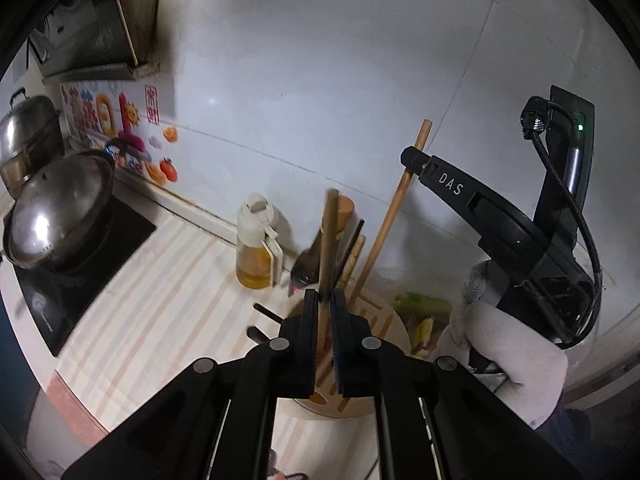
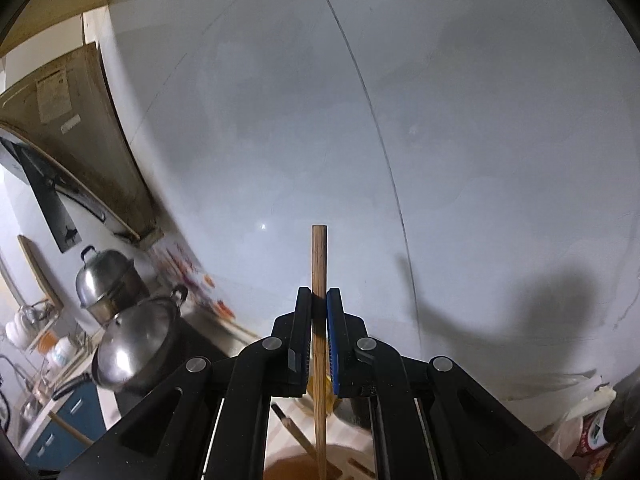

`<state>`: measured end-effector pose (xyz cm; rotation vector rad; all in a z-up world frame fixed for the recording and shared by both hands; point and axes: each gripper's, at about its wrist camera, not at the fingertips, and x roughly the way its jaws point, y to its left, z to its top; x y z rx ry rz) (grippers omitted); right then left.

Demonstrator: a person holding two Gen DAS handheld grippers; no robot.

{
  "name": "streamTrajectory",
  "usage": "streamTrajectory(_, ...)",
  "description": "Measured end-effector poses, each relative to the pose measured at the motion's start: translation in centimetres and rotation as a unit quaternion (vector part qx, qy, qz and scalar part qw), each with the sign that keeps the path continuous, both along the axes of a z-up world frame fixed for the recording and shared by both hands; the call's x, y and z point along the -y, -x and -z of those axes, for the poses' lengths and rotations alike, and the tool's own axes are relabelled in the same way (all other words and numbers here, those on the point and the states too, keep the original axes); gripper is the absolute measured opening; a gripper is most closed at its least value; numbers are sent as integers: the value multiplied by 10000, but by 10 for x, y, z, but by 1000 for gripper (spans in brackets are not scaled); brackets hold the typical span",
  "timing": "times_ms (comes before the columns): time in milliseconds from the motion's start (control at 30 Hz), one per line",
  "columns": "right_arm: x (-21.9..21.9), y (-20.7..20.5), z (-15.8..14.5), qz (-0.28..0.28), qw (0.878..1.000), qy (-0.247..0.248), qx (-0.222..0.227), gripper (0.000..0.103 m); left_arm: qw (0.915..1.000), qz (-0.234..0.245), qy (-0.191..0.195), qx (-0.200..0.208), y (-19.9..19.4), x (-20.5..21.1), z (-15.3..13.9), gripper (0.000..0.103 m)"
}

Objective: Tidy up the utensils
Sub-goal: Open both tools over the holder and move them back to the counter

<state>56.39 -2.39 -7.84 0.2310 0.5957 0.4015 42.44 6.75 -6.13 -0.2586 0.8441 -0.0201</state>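
A round wooden utensil holder with slots stands on the striped counter just below my left gripper. That gripper is shut on a wooden chopstick that stands nearly upright, its lower end down at the holder's top. To the right, my right gripper, held by a gloved hand, is shut on a longer wooden chopstick that slants down into the holder. In the right wrist view the right gripper clamps that chopstick, and the holder shows blurred below.
An oil bottle and a brown-capped bottle stand behind the holder by the tiled wall. Dark chopsticks lean in the holder. A lidded wok sits on a black hob at left, a steamer pot behind. Vegetable scraps lie to the right.
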Motion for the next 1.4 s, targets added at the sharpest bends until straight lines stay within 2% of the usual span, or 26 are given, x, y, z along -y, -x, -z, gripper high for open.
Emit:
streamTrajectory(100,6,-4,2,-245,9983,22,-533,15,9999,-22,102,-117,2,0,-5,7)
streamTrajectory(133,8,-4,1,-305,9974,49,-646,32,9998,-29,130,-150,4,0,-9,9)
streamTrajectory(167,13,0,-3,-361,9967,47,-723,51,9999,-26,118,-124,7,1,-14,17)
streamTrajectory(200,18,5,-6,-357,9963,101,-778,57,10000,-44,12,-22,13,2,-21,40)
streamTrajectory(233,22,9,-8,-356,9960,124,-814,59,9999,-108,-111,61,18,2,-27,58)
streamTrajectory(267,30,18,-12,-360,9957,130,-845,59,9996,-168,-163,125,22,1,-30,90)
streamTrajectory(300,36,26,-14,-294,9951,239,-912,59,9993,-213,-183,228,28,-1,-34,96)
streamTrajectory(333,43,34,-15,-236,9947,277,-961,60,9990,-247,-223,312,36,-1,-36,96)
streamTrajectory(400,58,54,-17,-89,9941,327,-1028,66,9985,-290,-318,332,47,-2,-35,97)
streamTrajectory(467,77,76,-13,79,9933,319,-1104,77,9975,-353,-479,379,60,-2,-29,103)
streamTrajectory(500,85,88,-10,194,9924,385,-1151,80,9967,-414,-606,361,65,-1,-24,103)
streamTrajectory(567,104,111,-2,352,9912,456,-1190,95,9958,-443,-756,262,76,3,-8,103)
streamTrajectory(633,118,135,14,521,9882,596,-1314,102,9959,-374,-809,170,82,7,8,103)
streamTrajectory(733,137,166,47,824,9786,895,-1662,103,9953,-174,-926,-236,88,20,48,103)
streamTrajectory(833,159,188,80,1017,9688,960,-2045,103,9929,86,-1011,-618,95,35,89,103)
streamTrajectory(967,181,213,124,1145,9530,1119,-2570,103,9845,561,-1185,-1169,104,66,148,103)
streamTrajectory(1000,188,221,141,1208,9457,1117,-2804,103,9812,706,-1217,-1324,106,76,163,103)
streamTrajectory(1033,193,225,150,1249,9412,1071,-2949,98,9786,810,-1243,-1424,110,84,174,103)
streamTrajectory(1067,202,232,166,1314,9342,917,-3188,77,9739,965,-1290,-1597,112,95,192,103)
streamTrajectory(1100,209,237,180,1351,9269,749,-3421,63,9711,1074,-1300,-1690,114,104,203,102)
streamTrajectory(1133,211,238,191,1355,9211,622,-3598,44,9693,1139,-1314,-1740,114,109,211,102)
streamTrajectory(1167,218,242,203,1399,9140,469,-3779,41,9660,1262,-1352,-1807,116,118,223,102)
streamTrajectory(1233,227,251,220,1507,9066,399,-3921,41,9574,1476,-1457,-2008,116,133,246,88)
streamTrajectory(1300,236,259,236,1617,8981,456,-4065,41,9473,1662,-1607,-2218,115,147,267,65)
streamTrajectory(1400,240,258,254,1704,8873,508,-4256,41,9366,1843,-1766,-2401,112,158,291,53)
